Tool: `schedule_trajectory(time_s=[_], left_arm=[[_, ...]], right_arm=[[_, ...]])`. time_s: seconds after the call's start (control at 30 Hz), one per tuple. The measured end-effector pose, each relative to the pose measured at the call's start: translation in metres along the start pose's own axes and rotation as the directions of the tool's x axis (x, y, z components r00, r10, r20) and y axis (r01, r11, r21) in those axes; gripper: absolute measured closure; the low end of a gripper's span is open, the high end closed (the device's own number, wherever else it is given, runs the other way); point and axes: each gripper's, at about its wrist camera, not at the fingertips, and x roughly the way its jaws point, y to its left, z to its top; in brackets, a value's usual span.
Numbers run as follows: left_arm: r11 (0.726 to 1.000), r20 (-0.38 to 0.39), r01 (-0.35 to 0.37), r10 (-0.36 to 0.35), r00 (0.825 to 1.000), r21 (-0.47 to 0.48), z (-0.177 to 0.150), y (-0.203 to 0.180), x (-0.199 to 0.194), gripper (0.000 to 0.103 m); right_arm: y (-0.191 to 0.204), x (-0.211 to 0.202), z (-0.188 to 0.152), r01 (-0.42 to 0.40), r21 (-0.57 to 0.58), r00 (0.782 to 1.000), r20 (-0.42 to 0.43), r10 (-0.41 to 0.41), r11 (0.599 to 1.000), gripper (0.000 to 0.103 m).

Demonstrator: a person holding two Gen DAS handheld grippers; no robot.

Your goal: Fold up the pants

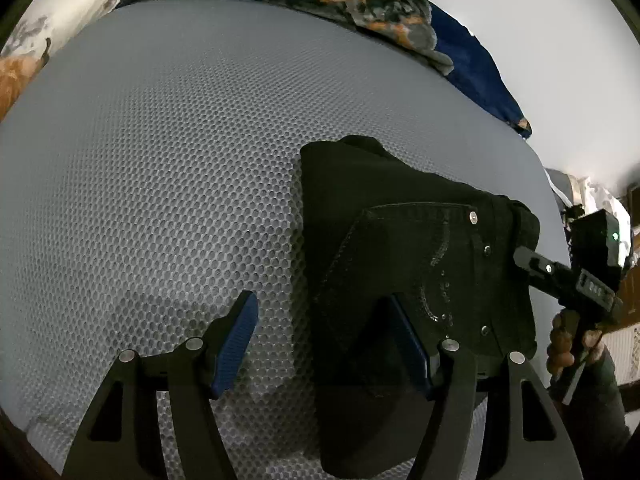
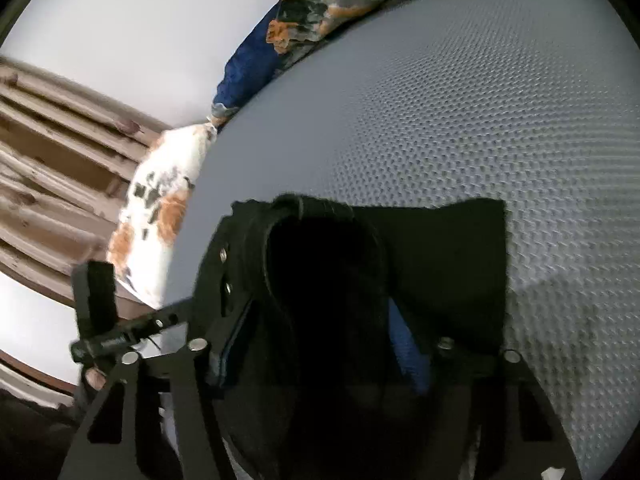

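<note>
The black pants (image 1: pixel 404 248) lie folded into a compact stack on the grey honeycomb mattress (image 1: pixel 160 168), back pocket and rivets facing up. My left gripper (image 1: pixel 324 332) is open, straddling the stack's left edge: the left finger is over bare mattress, the right finger over the pants. My right gripper (image 1: pixel 536 266) shows at the pants' right edge in the left wrist view. In the right wrist view the right gripper (image 2: pixel 316 344) stands wide open around the pants (image 2: pixel 448 248), with the waistband bulging between its fingers. The cloth is not pinched.
A blue, orange and grey patterned blanket (image 1: pixel 400 12) lies bunched along the mattress's far edge. A white and orange pillow (image 2: pixel 160 208) sits at the mattress corner. A wooden slatted bed frame (image 2: pixel 52 152) and a white wall lie beyond.
</note>
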Motion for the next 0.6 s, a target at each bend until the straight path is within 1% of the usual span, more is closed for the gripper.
schedule_trajectory(time_s=[0.07,0.13,0.17,0.2,0.23,0.27,0.3,0.33,0.4,0.47,0.6], left_arm=[[1.000,0.000,-0.002,0.002,1.000,-0.002,-0.001,0.001,0.000,0.035],[1.000,0.002,-0.002,0.002,1.000,-0.003,-0.002,0.001,0.001,0.035],[1.000,0.000,-0.002,0.002,1.000,-0.004,-0.001,0.001,0.002,0.035],[1.000,-0.001,-0.001,0.001,1.000,-0.005,0.000,0.000,0.003,0.035],[1.000,-0.001,0.002,-0.002,1.000,-0.006,0.000,0.000,0.003,0.035],[1.000,0.000,0.004,-0.004,1.000,-0.006,0.001,-0.001,0.004,0.035],[1.000,0.001,0.004,-0.004,1.000,-0.006,0.001,-0.001,0.004,0.035],[1.000,0.002,0.004,-0.004,1.000,-0.005,0.002,-0.001,0.005,0.035],[1.000,0.008,0.004,-0.004,1.000,-0.002,0.002,0.001,0.004,0.035],[1.000,0.012,0.002,-0.002,1.000,-0.002,0.004,0.000,0.004,0.035],[1.000,0.013,0.000,-0.001,1.000,0.005,0.007,-0.003,0.005,0.035]], right_arm=[[-0.003,0.003,0.004,-0.032,0.021,0.999,0.003,0.032,0.999,0.048],[-0.003,0.003,0.005,-0.042,0.028,0.999,0.003,0.042,0.999,0.056],[-0.003,0.004,0.004,-0.060,0.041,0.998,0.001,0.060,0.997,0.066],[-0.004,0.004,0.004,-0.081,0.068,0.997,-0.002,0.081,0.994,0.071],[-0.004,0.003,0.003,-0.089,0.082,0.996,0.003,0.089,0.993,0.072],[-0.001,0.002,0.001,-0.082,0.089,0.997,0.012,0.081,0.993,0.073],[0.001,0.000,-0.001,-0.069,0.085,0.998,0.018,0.067,0.994,0.079],[0.006,-0.002,-0.003,-0.039,0.081,0.999,0.033,0.036,0.996,0.082],[0.019,-0.009,-0.007,-0.006,0.069,0.998,0.067,0.001,0.998,0.089],[0.035,-0.018,-0.011,0.035,0.042,0.994,0.107,-0.039,0.999,0.090],[0.060,-0.033,-0.017,0.062,0.052,0.984,0.163,-0.070,0.997,0.092]])
